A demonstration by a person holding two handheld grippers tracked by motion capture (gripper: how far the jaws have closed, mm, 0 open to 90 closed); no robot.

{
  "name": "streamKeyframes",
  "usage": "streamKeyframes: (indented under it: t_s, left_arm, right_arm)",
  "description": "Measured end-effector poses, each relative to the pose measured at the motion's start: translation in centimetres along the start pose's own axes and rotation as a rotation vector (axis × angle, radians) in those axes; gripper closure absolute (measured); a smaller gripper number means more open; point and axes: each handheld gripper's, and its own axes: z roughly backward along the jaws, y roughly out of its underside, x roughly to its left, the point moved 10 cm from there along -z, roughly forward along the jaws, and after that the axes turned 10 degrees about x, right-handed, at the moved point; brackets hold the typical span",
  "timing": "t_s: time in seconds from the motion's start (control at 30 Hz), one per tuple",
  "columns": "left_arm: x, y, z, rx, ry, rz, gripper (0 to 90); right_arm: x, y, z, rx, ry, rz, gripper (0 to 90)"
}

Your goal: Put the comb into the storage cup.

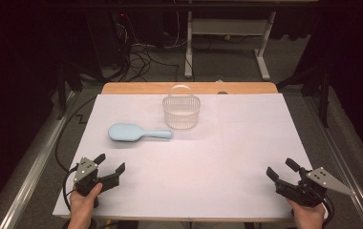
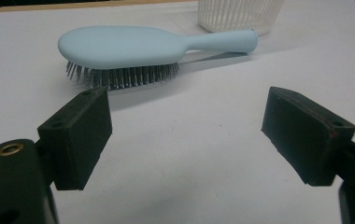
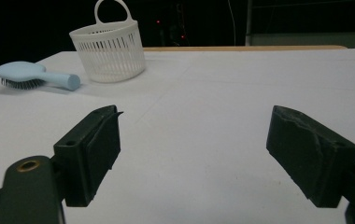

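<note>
ahead of the left claw [image 1: 107, 168], near but apart from it, a pale blue hairbrush [image 1: 138, 132] is seen lying bristles down on the tabletop [image 1: 208, 167], its handle pointed toward a white slotted basket [image 1: 181, 110] just beyond. the left claw is held wide open with nothing between its jaws; the right claw [image 1: 279, 170], well apart from the brush and to its side, is likewise spread wide and empty. if the brush is meant to be lifted, trouble is judged likeliest at the grip: the rounded, smooth back could be squeezed out from between the pads, or the brush could be pushed along the tabletop into the light basket, which might be tipped. a grip taken at the handle end could let the heavier head swing down.
</note>
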Motion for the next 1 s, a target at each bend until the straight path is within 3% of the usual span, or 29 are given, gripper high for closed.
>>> streamKeyframes:
  t_s: [0.77, 0.83, 0.87, 0.93, 1.0]
  left_arm:
    - [-0.6, -0.5, 0.3, -0.016, 0.01, -0.003, 14.9]
    - [-0.7, -0.5, 0.3, -0.016, 0.017, 0.001, 15.2]
    - [-1.0, -0.7, 0.3, -0.013, 0.048, 0.008, 15.2]
    - [-1.1, -0.9, 0.4, -0.02, 0.03, 0.003, 14.9]
    - [-1.2, -0.9, 0.3, -0.013, 0.04, 0.0, 15.6]
  right_arm:
    - [0.0, 0.1, 0.1, 0.002, 0.0, -0.001, 18.6]
    - [0.0, 0.1, 0.1, 0.003, 0.001, -0.004, 18.6]
    - [0.0, 0.1, 0.2, 0.001, -0.001, -0.004, 18.6]
    - [0.0, 0.0, 0.2, -0.003, 0.002, -0.001, 18.6]
    - [0.0, 0.1, 0.2, -0.002, 0.002, -0.002, 18.6]
